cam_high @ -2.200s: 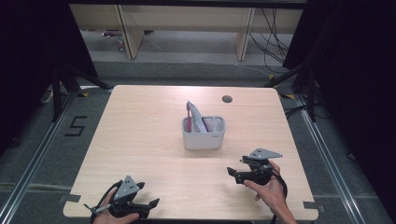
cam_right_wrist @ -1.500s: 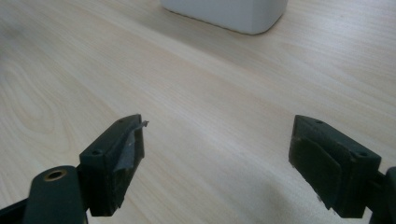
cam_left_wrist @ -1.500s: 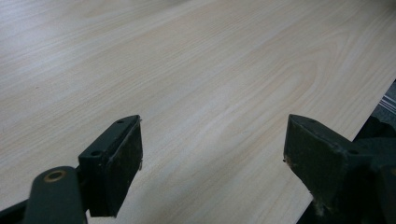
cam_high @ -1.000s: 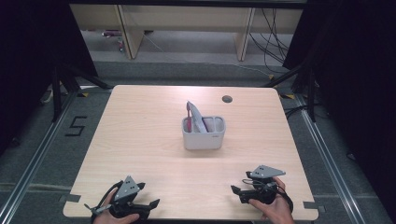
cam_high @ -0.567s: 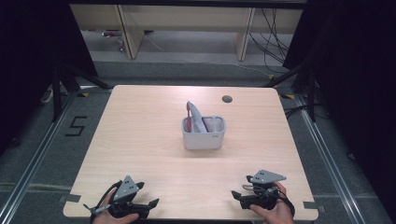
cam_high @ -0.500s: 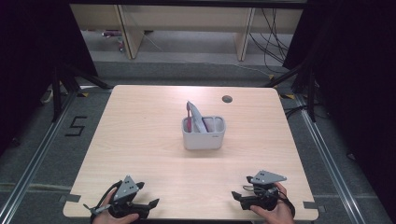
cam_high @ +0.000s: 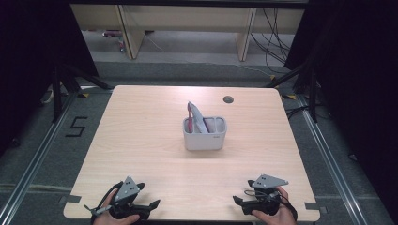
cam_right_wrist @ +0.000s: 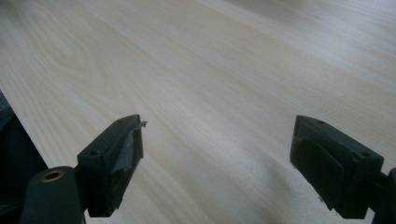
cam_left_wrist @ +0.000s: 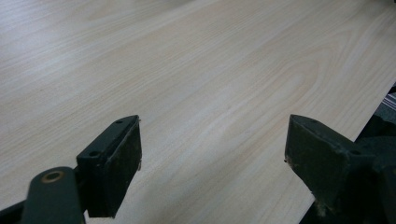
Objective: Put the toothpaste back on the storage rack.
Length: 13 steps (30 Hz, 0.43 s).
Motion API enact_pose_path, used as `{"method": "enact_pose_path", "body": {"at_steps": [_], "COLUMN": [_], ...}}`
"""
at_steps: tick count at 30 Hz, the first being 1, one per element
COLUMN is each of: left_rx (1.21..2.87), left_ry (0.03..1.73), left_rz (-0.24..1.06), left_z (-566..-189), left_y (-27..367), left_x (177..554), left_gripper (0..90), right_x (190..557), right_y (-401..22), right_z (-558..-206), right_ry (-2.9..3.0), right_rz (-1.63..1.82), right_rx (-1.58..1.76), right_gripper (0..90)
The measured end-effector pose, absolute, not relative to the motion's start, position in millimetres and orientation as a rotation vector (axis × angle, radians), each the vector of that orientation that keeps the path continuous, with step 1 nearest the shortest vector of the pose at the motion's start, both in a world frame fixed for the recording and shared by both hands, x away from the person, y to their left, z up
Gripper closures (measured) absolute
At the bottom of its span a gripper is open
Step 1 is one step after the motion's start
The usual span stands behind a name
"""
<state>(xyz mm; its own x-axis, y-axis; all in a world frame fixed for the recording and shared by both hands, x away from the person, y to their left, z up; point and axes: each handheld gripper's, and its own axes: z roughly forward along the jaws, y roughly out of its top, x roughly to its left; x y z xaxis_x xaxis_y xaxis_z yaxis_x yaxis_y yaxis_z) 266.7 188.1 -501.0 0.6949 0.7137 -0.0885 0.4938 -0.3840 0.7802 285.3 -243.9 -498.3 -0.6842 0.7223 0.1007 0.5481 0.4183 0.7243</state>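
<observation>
I have the left gripper [cam_high: 152,205] low at the near left corner of the wooden table [cam_high: 141,136], its jaws spread wide over bare wood with nothing between them. My right gripper [cam_high: 237,201] sits near the front edge on the right side, jaws likewise wide apart and empty. The white caddy [cam_high: 205,135] stands upright at the table's middle, well apart from both, with a grey tube [cam_high: 197,116] and a red-handled item [cam_high: 189,122] leaning in its left compartment.

Two claws [cam_high: 152,205] [cam_high: 238,201], one white caddy [cam_high: 204,136]
</observation>
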Motion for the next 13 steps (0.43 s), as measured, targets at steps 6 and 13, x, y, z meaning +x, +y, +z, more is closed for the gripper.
{"method": "enact_pose_path", "body": {"at_steps": [6, 13], "left_rx": [2.067, 2.064], "left_ry": [0.924, 0.931], "left_rz": [0.331, 0.338], "left_z": [-500.7, -501.3], "left_y": [188.1, 187.2], "left_x": [266.9, 266.4], "left_gripper": [17.7, 17.7], "right_x": [285.8, 285.2], "right_y": [-243.3, -241.8], "right_z": [-499.0, -499.2], "right_ry": [2.454, 2.450], "right_rz": [1.105, 1.102], "right_rx": [1.115, 1.098], "right_gripper": [17.7, 17.7]}}
